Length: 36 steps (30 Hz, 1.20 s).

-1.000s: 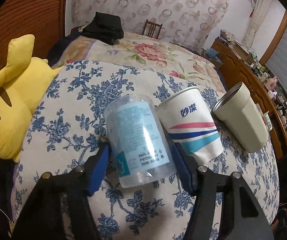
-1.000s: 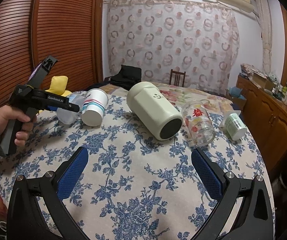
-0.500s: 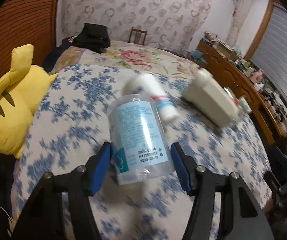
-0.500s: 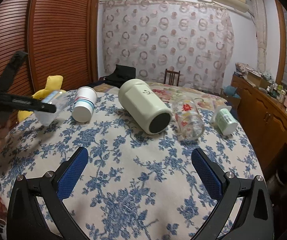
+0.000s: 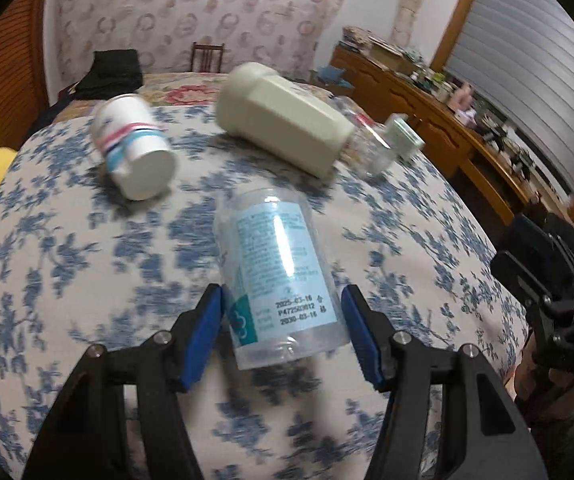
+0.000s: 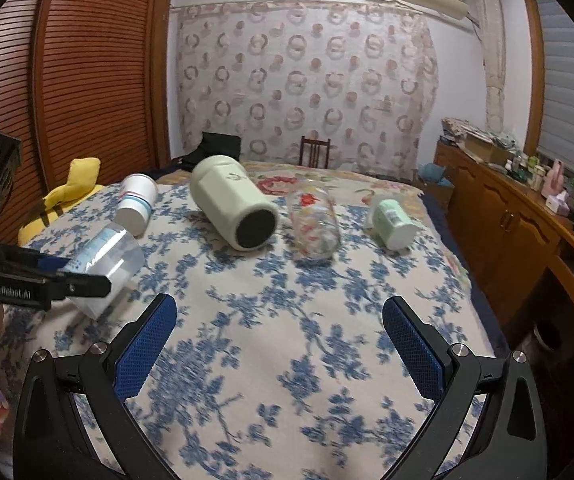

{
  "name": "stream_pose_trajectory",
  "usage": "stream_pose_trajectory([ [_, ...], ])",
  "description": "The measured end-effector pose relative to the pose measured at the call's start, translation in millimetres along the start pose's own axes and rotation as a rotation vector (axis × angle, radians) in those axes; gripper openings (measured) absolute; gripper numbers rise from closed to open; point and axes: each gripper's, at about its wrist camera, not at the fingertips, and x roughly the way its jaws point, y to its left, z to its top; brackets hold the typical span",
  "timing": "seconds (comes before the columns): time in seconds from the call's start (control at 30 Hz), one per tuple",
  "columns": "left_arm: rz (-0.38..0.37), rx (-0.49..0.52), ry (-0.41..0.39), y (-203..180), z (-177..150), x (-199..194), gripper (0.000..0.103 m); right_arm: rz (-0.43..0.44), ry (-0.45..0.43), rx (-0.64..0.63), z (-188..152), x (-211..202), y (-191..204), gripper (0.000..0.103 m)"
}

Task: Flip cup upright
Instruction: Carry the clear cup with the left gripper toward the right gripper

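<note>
My left gripper [image 5: 283, 328] is shut on a clear plastic cup with a light-blue label [image 5: 279, 276]; the cup is tilted, held just above the blue-flowered tablecloth [image 5: 67, 272]. In the right wrist view the same cup [image 6: 107, 264] hangs at the left in the left gripper [image 6: 47, 280]. My right gripper [image 6: 279, 340] is open and empty over the near part of the cloth [image 6: 247, 320]. A white paper cup [image 5: 135, 152], a cream tumbler [image 5: 283, 120], a clear glass [image 6: 315, 220] and a small green cup [image 6: 393, 220] lie on their sides.
A yellow plush toy [image 6: 71, 188] sits at the table's left edge. A wooden cabinet [image 6: 519, 216] with clutter runs along the right. A bed with a floral cover [image 5: 191, 92] and a chair [image 6: 315, 152] stand behind the table.
My left gripper has carried the clear cup toward the near left of the table and turned it; the other cups now look farther away. My right gripper stays open, nearly still.
</note>
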Motion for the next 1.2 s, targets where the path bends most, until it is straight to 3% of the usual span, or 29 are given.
stream_pose_trajectory([
  [0.5,0.068,0.14,0.009,-43,-2,23,0.06,-0.033,0.015,0.012,-10,-3,-20,0.103],
  [0.77,0.022,0.117,0.03,-34,-2,19,0.061,-0.023,0.014,0.003,-4,-2,-14,0.103],
  [1.03,0.005,0.093,-0.027,-14,-1,-20,0.064,0.063,0.042,0.01,17,5,6,0.103],
  [1.2,0.027,0.078,-0.075,8,-3,-50,0.065,0.169,0.09,0.026,32,22,32,0.103],
])
